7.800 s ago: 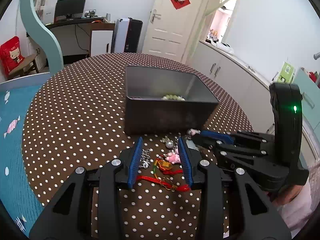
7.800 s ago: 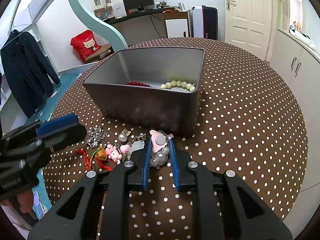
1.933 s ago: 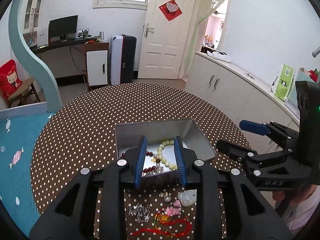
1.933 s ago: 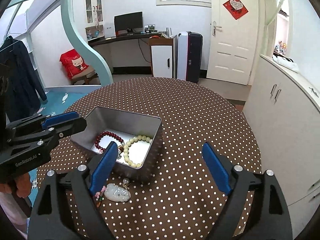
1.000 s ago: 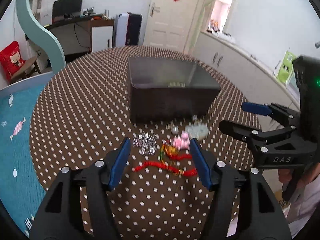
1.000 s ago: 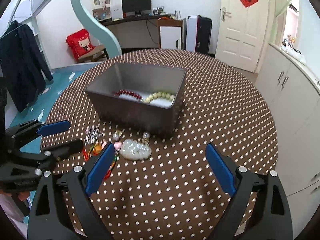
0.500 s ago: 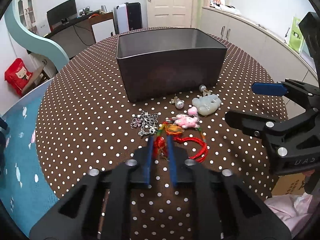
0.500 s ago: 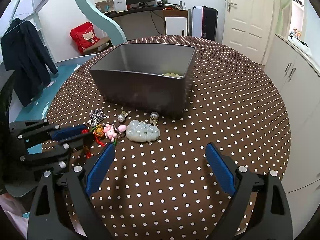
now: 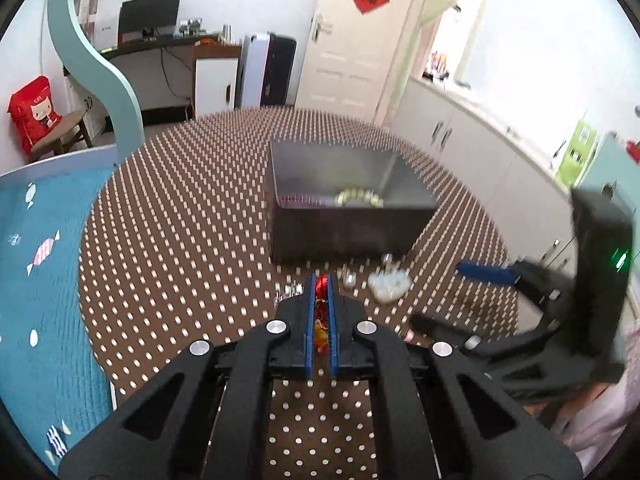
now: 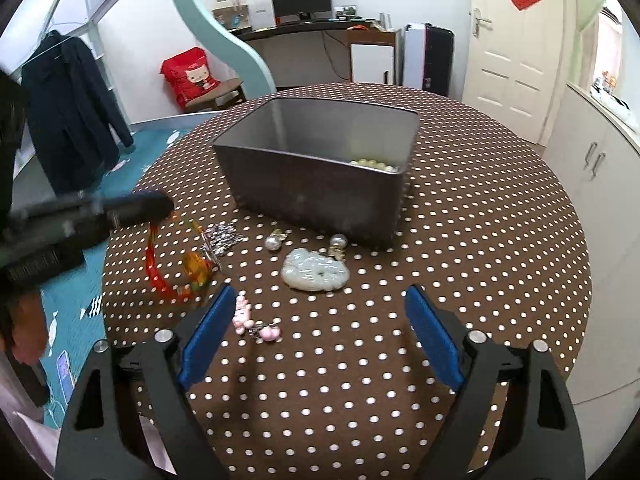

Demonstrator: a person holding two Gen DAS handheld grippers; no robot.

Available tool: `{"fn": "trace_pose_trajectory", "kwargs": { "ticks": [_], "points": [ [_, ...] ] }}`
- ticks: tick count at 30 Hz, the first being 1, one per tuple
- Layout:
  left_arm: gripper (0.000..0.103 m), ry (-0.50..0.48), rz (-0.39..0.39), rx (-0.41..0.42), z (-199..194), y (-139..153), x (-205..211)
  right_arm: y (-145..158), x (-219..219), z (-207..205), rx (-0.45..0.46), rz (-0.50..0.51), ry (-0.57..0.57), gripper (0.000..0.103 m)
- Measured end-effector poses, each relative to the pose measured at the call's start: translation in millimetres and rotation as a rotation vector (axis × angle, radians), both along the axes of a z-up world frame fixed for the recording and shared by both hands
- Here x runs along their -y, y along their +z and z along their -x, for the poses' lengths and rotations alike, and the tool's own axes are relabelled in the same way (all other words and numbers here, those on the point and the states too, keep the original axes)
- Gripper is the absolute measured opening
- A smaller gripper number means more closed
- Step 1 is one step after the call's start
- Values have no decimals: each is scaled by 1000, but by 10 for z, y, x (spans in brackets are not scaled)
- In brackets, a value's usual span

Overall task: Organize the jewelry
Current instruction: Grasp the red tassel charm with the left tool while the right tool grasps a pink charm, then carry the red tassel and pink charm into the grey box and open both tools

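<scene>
My left gripper (image 9: 319, 282) is shut on a red cord charm (image 9: 320, 285) and holds it above the table; in the right wrist view the gripper (image 10: 156, 206) shows at the left with the red cord (image 10: 154, 268) and its orange pendant hanging below. My right gripper (image 10: 320, 308) is open and empty above the table's near side. A grey metal box (image 10: 320, 168) holds a pale bead bracelet (image 10: 374, 164) and a dark red bracelet (image 9: 294, 199). On the table lie a pale jade pendant (image 10: 314, 270), two pearl earrings (image 10: 274, 242), a silver chain (image 10: 220, 238) and a pink charm (image 10: 250, 320).
The round table (image 10: 500, 220) has a brown polka-dot cloth. A blue rug (image 9: 36, 280) lies on the floor at the left. White cabinets (image 10: 600, 160) stand to the right, a desk and a door at the back.
My left gripper has lifted with the red cord charm shut in it, up off the table. The pink charm now lies apart, nearer my right gripper, which stays open.
</scene>
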State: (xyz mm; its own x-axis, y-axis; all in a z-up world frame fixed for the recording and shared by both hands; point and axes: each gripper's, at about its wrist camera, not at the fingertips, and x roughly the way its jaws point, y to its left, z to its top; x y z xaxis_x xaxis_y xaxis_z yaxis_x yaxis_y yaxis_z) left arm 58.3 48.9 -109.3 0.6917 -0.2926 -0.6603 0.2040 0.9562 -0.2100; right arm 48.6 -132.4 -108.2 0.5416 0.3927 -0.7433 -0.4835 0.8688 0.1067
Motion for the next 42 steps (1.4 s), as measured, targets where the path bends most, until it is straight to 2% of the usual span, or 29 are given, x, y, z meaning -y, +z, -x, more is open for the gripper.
{"fn": "trace_pose_trajectory", "kwargs": {
  "ticks": [3, 7, 13, 14, 17, 24, 29, 42],
  "points": [
    [5, 8, 4, 27, 8, 134, -24, -13, -90, 16, -9, -6, 45, 65],
    [5, 20, 4, 27, 57, 168, -50, -49, -247, 110, -6, -3, 125, 46],
    [5, 60, -9, -2, 89, 44, -199, -153, -436, 138, -29, 45, 160, 34],
    [5, 66, -7, -8, 92, 24, -232, -171, -459, 143, -31, 54, 165, 27],
    [5, 80, -13, -12, 111, 7, -300, -204, -520, 166, 2, 102, 171, 16],
    [5, 89, -9, -15, 135, -28, -342, -213, -524, 136, -5, 108, 161, 15],
    [5, 79, -5, -5, 130, -2, -319, -68, -437, 75, 17, 78, 107, 15],
    [5, 31, 20, 114, -69, 380, -154, 384, -260, -25, 153, 44, 62, 14]
  ]
}}
